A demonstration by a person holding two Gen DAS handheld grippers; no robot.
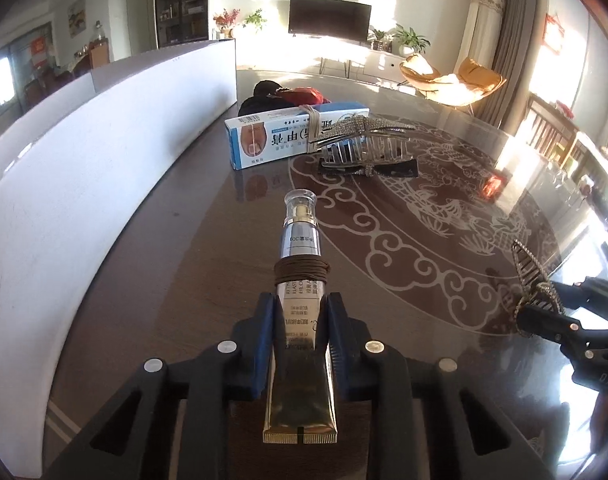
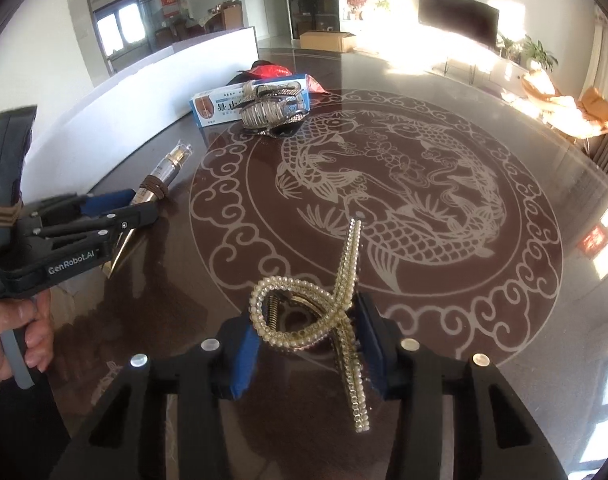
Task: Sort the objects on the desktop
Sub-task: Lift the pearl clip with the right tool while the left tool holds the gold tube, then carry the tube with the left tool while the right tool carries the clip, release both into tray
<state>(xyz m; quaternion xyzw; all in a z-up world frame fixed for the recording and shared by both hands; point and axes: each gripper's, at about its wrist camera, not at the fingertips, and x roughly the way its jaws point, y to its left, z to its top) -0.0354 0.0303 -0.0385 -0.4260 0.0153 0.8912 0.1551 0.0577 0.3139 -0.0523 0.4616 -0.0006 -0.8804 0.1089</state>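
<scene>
My left gripper (image 1: 300, 312) is shut on a gold cosmetic tube (image 1: 301, 276) with a clear cap and a brown hair tie wound around it; it also shows in the right wrist view (image 2: 163, 176). My right gripper (image 2: 310, 336) is shut on a pearl-studded hair claw clip (image 2: 336, 312), seen in the left wrist view (image 1: 534, 280) at the right edge. A blue-and-white ointment box (image 1: 279, 138) lies further back, with a rhinestone claw clip (image 1: 364, 140) against it.
The table (image 2: 444, 320) is dark glass with a carved fish pattern. A white curved wall (image 1: 83, 168) borders its left side. Black and red items (image 1: 287, 96) lie behind the box. A black bow clip (image 1: 384, 168) lies under the rhinestone clip.
</scene>
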